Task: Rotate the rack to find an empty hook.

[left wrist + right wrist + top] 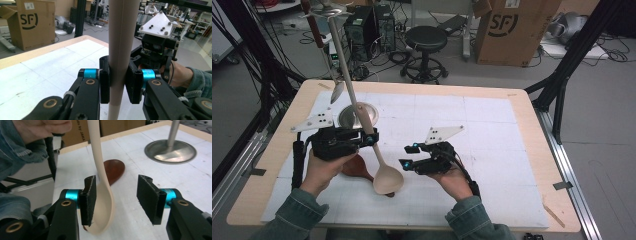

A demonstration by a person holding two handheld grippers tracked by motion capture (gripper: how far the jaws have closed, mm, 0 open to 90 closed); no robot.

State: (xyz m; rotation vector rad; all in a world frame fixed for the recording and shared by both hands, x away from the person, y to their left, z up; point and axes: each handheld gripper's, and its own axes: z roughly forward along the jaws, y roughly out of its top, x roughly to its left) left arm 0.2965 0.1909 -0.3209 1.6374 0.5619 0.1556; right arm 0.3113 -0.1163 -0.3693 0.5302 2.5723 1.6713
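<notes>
The left gripper (368, 139) is clamped on the smooth, round shaft of a pale wooden spoon (362, 116), its ribbed black pads (105, 82) pressed to either side. The spoon stands steeply, handle leaning up and away to the far left, its oval bowl hanging low just above the table near the middle. The right gripper (407, 156), to the right of the bowl, has its jaws parted and holds nothing; in the right gripper view the bowl sits just beside one pad, apart from the other.

Under the pale spoon lies a dark red-brown spoon (358, 167), glossy and flat on the surface. Farther off stands a rack (358, 114) with a round brushed-metal base and a thin metal post.

The table (522, 105) has a light wood rim and a white gridded mat (472, 125). Beyond it: grey floor, a black round stool (426, 39), tangled cables, black frame legs, and a cardboard box (512, 30) printed "SF".
</notes>
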